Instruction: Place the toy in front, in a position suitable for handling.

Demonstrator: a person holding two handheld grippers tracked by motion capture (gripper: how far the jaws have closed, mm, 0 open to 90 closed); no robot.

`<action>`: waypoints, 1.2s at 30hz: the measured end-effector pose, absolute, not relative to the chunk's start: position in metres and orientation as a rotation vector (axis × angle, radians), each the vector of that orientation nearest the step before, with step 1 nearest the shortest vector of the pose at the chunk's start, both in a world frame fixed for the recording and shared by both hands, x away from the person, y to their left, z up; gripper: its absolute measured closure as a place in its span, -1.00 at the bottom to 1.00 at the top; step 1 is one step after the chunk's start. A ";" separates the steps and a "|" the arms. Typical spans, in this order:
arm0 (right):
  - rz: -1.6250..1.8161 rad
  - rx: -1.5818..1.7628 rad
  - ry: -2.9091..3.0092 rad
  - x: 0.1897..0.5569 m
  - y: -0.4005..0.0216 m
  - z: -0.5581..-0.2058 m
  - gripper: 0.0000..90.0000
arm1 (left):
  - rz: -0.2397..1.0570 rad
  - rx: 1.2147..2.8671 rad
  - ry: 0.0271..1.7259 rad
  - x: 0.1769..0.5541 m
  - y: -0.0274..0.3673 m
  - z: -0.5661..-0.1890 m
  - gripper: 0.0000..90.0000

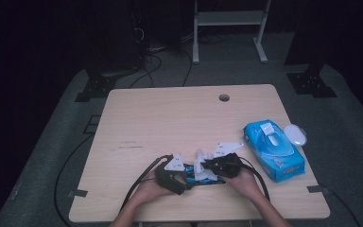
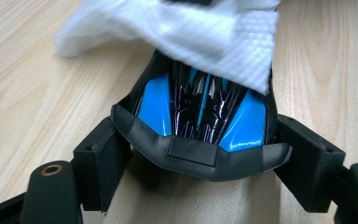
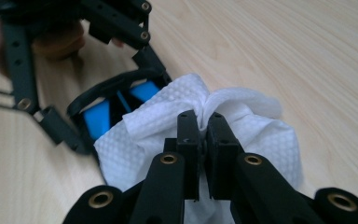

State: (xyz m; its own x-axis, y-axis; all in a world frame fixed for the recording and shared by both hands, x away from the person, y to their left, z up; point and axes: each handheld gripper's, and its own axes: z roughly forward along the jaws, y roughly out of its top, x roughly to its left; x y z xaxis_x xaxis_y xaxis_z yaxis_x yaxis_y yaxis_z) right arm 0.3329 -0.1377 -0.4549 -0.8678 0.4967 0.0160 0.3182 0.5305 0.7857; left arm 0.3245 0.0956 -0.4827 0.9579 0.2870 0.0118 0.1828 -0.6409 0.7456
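Note:
A blue and black object with a black rim (image 2: 200, 121) lies on the wooden table (image 1: 170, 118) near its front edge. My left gripper (image 2: 200, 161) is shut on it, one jaw against each side of the rim. A white wipe (image 3: 163, 126) is draped over the far part of the object. My right gripper (image 3: 204, 128) is shut on a bunched fold of that wipe. In the high view the left gripper (image 1: 185, 178) and the right gripper (image 1: 210, 165) meet over the object (image 1: 207, 179), with the wipe (image 1: 200, 162) between them. The right gripper view has the left gripper (image 3: 107, 93) at upper left.
A blue pack of wipes (image 1: 274, 150) with its flap open lies at the table's right edge. A white oval lid (image 1: 294, 134) sits beside it. A round cable hole (image 1: 224, 98) is near the far edge. Cables trail off the table's front left.

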 end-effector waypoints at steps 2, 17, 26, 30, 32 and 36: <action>1.219 0.677 2.554 0.335 -0.136 -0.456 0.89 | 0.163 2.282 0.329 0.324 0.095 -0.483 -0.47; 1.261 0.772 2.609 0.311 -0.188 -0.462 0.88 | 0.136 2.302 0.363 0.325 0.095 -0.479 -0.49; 1.257 0.754 2.620 0.308 -0.190 -0.463 0.87 | 0.007 2.168 0.488 0.327 0.114 -0.467 -0.59; 1.253 0.741 2.613 0.308 -0.190 -0.464 0.87 | -0.031 2.150 0.567 0.329 0.119 -0.464 -0.54; 1.251 0.740 2.610 0.307 -0.189 -0.464 0.87 | -0.049 2.146 0.596 0.330 0.120 -0.465 -0.52; 1.251 0.732 2.601 0.306 -0.189 -0.464 0.87 | -0.061 2.131 0.618 0.332 0.122 -0.464 -0.51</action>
State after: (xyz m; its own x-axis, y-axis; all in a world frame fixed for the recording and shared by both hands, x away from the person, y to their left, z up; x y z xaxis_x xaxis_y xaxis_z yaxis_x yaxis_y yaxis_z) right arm 0.3061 -0.1893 -0.4641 -0.8666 0.4951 0.0622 0.3577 0.5294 0.7693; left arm 0.3316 0.1219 -0.4644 0.8745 0.4068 -0.2641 0.4505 -0.4797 0.7529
